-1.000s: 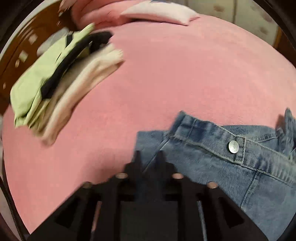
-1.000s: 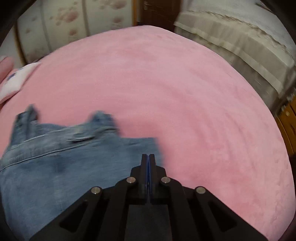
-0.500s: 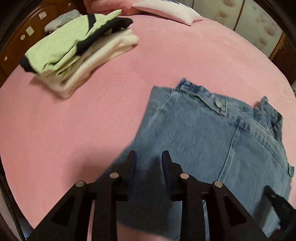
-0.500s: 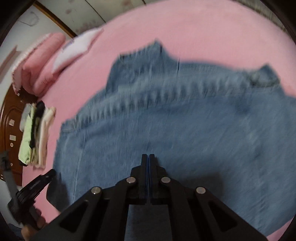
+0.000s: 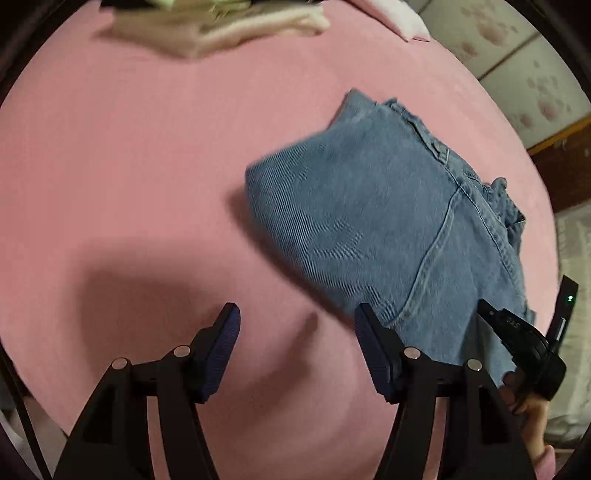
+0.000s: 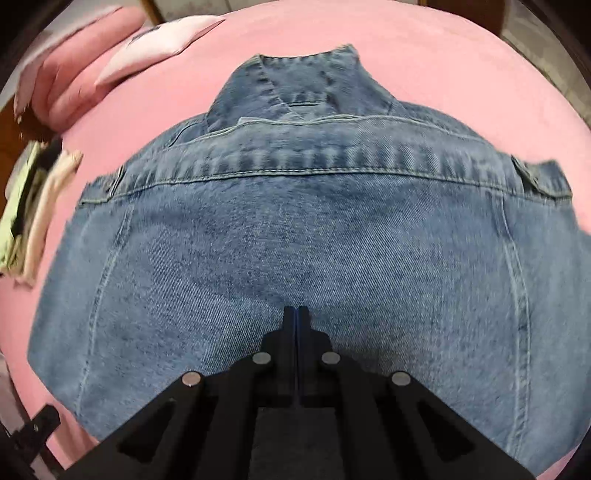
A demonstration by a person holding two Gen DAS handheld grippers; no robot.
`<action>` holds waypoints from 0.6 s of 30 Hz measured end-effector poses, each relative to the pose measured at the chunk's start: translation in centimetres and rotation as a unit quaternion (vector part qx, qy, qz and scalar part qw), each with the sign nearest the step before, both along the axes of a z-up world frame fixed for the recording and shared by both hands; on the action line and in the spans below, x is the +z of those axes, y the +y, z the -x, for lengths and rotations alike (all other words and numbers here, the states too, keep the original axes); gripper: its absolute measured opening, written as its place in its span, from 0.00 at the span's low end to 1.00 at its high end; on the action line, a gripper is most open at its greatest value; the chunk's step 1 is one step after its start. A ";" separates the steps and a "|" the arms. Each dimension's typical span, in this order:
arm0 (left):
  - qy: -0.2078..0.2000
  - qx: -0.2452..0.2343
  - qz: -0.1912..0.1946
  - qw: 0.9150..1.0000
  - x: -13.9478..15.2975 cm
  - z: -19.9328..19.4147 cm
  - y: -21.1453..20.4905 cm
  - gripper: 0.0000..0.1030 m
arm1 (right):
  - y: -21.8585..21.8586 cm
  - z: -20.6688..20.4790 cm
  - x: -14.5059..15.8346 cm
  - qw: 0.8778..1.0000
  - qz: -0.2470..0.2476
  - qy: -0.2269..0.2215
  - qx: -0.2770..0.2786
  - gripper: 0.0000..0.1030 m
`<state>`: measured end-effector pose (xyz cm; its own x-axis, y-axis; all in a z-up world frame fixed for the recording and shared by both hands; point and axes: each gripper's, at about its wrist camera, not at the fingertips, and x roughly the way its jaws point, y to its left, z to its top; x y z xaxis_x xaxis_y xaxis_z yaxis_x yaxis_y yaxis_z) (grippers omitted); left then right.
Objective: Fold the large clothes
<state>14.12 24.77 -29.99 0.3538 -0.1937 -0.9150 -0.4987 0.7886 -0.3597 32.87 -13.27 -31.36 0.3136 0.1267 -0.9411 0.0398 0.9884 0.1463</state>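
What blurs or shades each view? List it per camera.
Left wrist: folded clothes pile smeared at the top edge, a dark shadow on the pink bedspread. Right wrist: denim jacket mostly sharp, pillows streaked; fisheye bulges both.

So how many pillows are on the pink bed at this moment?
2: a pale pink-white flat pillow beyond the blue denim jacket, and a plump pink pillow left of it. Others may be out of view.

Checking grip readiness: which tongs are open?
The left tongs, pads spread wide above the pink bed; the right tongs are pressed shut.
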 end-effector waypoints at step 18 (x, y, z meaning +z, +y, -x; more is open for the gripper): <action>-0.089 0.056 0.034 0.994 -2.2 -4.6 2.3 0.76 | 0.1 -0.1 0.1 0.999 0.004 0.011 -0.042 0.00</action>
